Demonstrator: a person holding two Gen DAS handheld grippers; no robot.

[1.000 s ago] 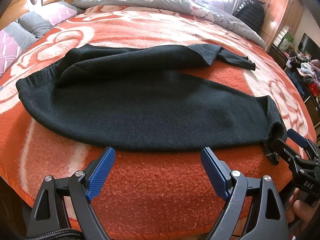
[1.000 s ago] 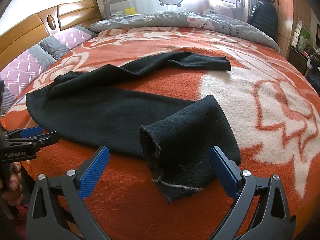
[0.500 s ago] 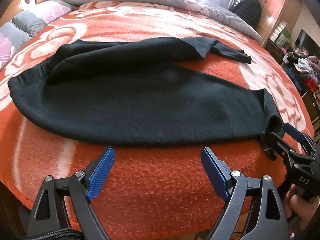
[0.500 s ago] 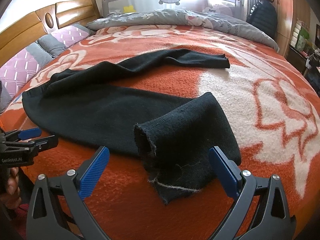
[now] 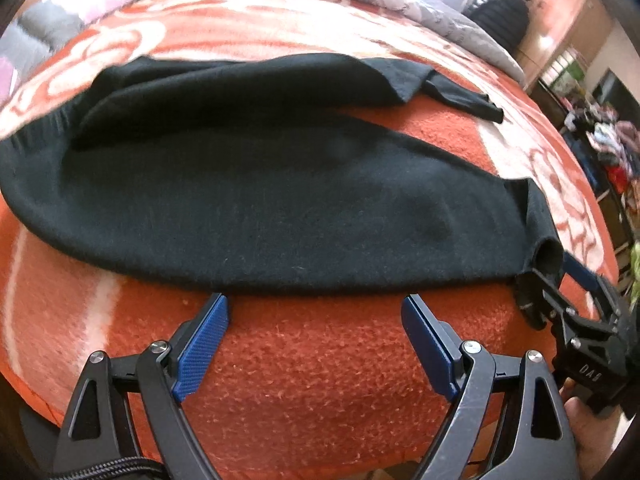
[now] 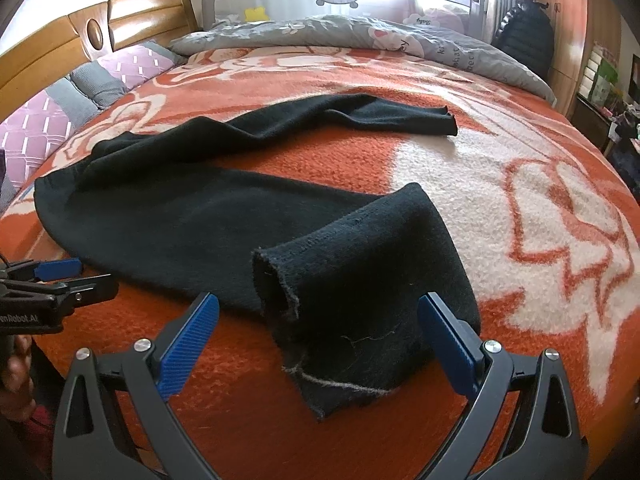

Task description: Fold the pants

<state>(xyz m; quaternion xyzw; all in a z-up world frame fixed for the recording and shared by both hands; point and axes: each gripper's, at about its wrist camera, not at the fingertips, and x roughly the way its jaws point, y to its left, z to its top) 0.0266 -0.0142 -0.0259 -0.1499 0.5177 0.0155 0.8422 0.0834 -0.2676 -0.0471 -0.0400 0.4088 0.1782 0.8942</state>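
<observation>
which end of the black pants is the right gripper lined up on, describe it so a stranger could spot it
On the orange and white blanket lie black pants with two legs. The near leg's cuff sits between the open right gripper fingers, at the blanket's front edge. Unlike the flat far cuff, it gapes open and has a frayed pale hem.

Right gripper (image 5: 576,304) body: we are reading white letters "DAS" on its black housing.
Left gripper (image 6: 60,276) body: we are making out "enRobot.AI" in white, the start cut off at the edge.
Grey quilt (image 6: 400,42): we are seeing printed words, among them "Baby"; the rest are proving too small to read.
</observation>
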